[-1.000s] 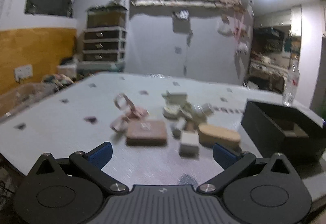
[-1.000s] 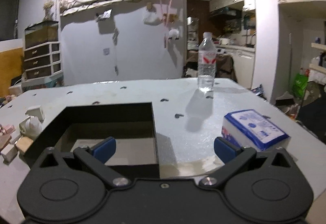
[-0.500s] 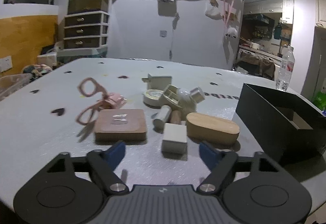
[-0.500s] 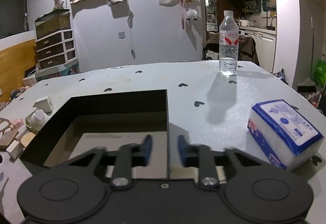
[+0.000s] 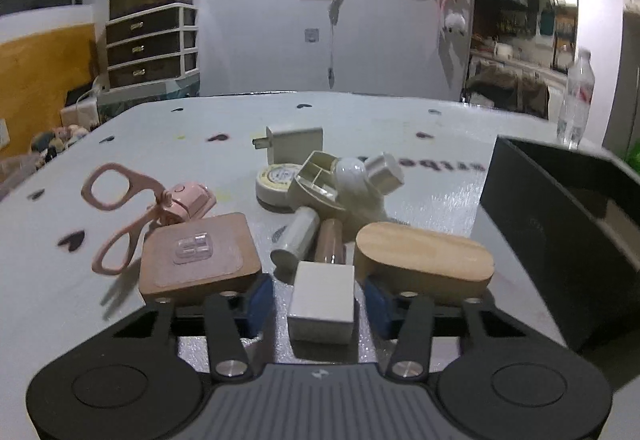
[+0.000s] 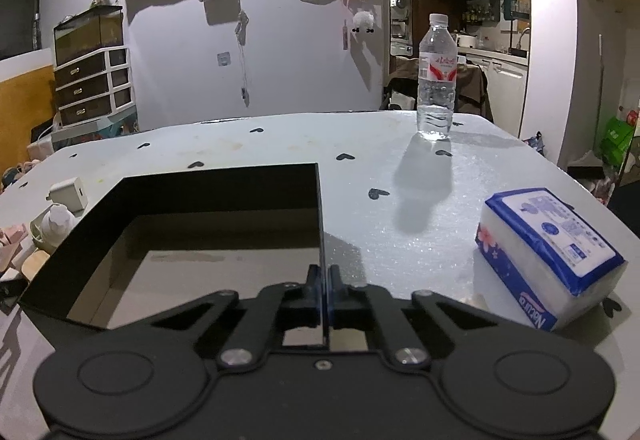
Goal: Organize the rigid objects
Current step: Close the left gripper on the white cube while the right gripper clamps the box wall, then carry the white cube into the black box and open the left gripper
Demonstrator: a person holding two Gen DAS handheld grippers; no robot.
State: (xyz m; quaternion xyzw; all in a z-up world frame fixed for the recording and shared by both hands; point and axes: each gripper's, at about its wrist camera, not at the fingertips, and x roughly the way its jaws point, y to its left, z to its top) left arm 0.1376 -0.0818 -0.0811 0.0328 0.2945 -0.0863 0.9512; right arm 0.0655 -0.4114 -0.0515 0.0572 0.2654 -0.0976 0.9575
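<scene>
pale heart-print table (image 5: 360,112) in dim cluttered room, white cube (image 5: 322,296) between closing left gripper (image 5: 319,300) pads, unpinched, wooden oval box (image 5: 424,264) long axis sideways just right, right gripper (image 6: 322,282) clamped on black box (image 6: 216,188) wall

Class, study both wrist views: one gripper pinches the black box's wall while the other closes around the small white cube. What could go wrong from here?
1. The left gripper has just been closing around the white cube; gaps remain, and its pads sit close to the wooden block and oval wooden box, so they might get nudged.
2. The right gripper grips only the thin wall of the black box; pulling could tilt it.
</scene>
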